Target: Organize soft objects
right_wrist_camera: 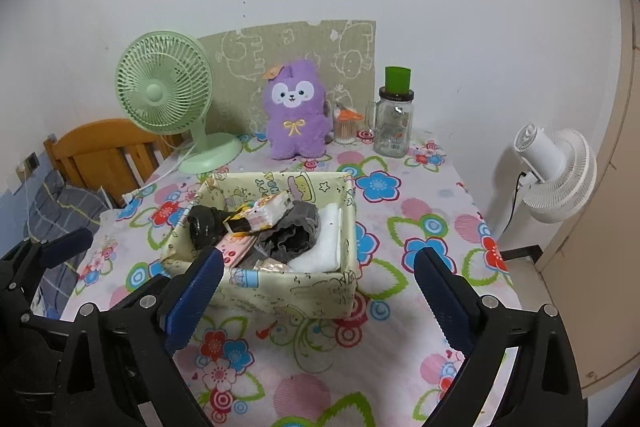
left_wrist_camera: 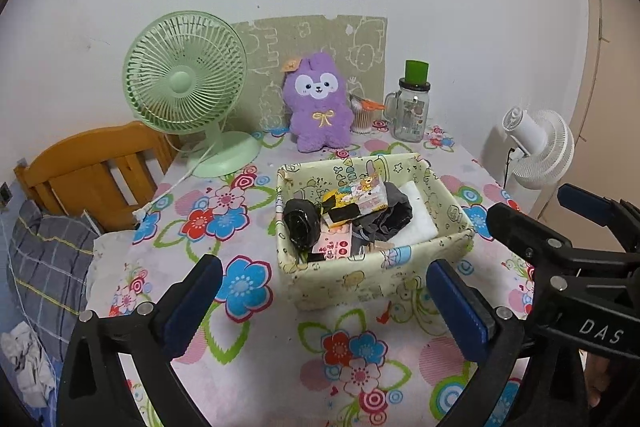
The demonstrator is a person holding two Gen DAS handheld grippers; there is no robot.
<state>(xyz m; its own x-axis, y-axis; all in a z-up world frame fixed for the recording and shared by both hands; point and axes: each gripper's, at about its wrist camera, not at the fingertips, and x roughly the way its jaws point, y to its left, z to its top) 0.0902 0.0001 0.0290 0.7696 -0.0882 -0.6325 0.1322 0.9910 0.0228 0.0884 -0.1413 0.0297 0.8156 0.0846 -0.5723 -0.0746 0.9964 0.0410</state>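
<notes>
- A fabric storage bin (left_wrist_camera: 372,267), printed with pale cartoon figures, sits near the middle of the bench (left_wrist_camera: 256,347), its soft walls sagging slightly at the rim.
- Inside lie a folded white cloth (right_wrist_camera: 320,247) along one side, a crumpled dark grey garment (right_wrist_camera: 292,235), one black bundle (right_wrist_camera: 204,225) and a few flat printed packets (right_wrist_camera: 264,211); the exact packet count cannot be told.
- By the look of them the cloth and garment are light, limp and unbreakable. They would bunch under a pinch, so a thick fold near the middle seems the safest place to take hold.
- The bin itself looks pliable; a grip on a single wall would probably buckle it, so opposite rims are the likelier hold.
- One purple plush rabbit (left_wrist_camera: 318,107) stands upright at the back of the bench, clear of the bin, soft enough to grasp around the body.
- The left gripper (left_wrist_camera: 324,295) hangs before the bin with jaws spread wide and nothing between them.
- The right gripper (right_wrist_camera: 320,295) is likewise released, its jaws framing the bin's near wall without touching it.
- Further out: one green desk fan (left_wrist_camera: 186,87), one glass jar with a green lid (left_wrist_camera: 412,107) and one small cup of sticks (right_wrist_camera: 346,129), all at the rear.
- Beyond the bench stand one white floor fan (right_wrist_camera: 556,167) and a wooden bed frame (left_wrist_camera: 92,171).
</notes>
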